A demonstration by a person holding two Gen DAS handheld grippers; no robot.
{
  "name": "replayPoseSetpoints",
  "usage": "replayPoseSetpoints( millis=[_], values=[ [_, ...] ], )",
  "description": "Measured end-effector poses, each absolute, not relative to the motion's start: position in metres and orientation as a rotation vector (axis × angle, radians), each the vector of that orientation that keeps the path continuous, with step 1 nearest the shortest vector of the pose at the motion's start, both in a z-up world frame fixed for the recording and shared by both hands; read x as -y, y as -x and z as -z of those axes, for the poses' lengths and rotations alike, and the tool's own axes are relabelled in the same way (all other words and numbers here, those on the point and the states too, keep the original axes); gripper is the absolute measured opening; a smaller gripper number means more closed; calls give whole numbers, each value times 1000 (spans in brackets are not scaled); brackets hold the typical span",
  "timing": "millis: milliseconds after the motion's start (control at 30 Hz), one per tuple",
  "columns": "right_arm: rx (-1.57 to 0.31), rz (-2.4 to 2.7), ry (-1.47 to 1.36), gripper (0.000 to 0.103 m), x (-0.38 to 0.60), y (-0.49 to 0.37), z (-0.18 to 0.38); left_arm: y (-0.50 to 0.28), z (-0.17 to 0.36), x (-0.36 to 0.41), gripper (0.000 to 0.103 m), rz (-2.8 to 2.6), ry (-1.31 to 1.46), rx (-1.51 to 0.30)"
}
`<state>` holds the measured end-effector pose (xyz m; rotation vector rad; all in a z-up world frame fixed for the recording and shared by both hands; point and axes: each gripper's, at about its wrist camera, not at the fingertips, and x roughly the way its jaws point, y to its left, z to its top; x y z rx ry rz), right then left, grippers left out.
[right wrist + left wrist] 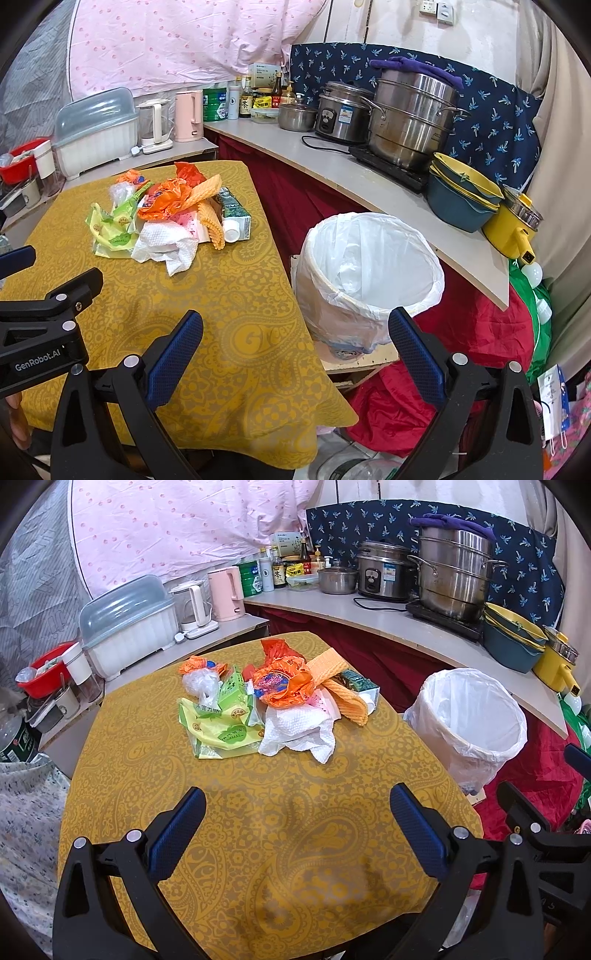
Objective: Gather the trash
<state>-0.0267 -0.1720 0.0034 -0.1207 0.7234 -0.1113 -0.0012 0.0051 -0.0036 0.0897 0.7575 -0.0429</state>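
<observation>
Two grippers, both released. Left wrist view: the left gripper (297, 814) hangs empty low in frame over the desk (258, 849), the trash pile (273, 698) at centre; best start with the loose paper towel (299, 733). Right wrist view: the right gripper (295, 338) gapes; the lined bin (369, 269) sits centre-right, its base hidden behind the fingers.

Green carton (360, 685) largely hidden under orange wrappers (284, 683).
</observation>
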Motion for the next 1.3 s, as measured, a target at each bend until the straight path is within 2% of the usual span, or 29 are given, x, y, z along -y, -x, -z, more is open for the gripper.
replayPoseSetpoints(
  millis=[1300],
  values=[
    [-710, 106, 110, 96, 173, 25, -10, 2, 2, -5, 95, 46, -89, -756]
  ],
)
